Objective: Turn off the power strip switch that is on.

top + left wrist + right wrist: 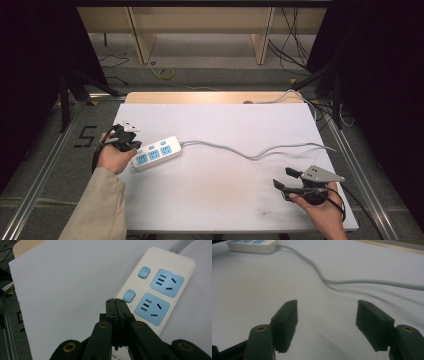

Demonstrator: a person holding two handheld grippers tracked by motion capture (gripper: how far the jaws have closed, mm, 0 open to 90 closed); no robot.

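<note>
desk (225,195): white top, pale wood edge at the far side | yellow cable coil (166,74): floor beyond desk | wooden shelf legs (141,37): behind coil | digit 5 marking (86,136): floor left of desk | loose dark cables (295,45): floor beyond desk's far right corner

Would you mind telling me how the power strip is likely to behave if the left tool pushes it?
The power strip lies flat and low on the table, so it would probably slide, not tip. Its smooth casing may skid easily. Its cable lies in loose curves, so it looks floppy and would likely trail along, perhaps swinging the strip a little.
</note>
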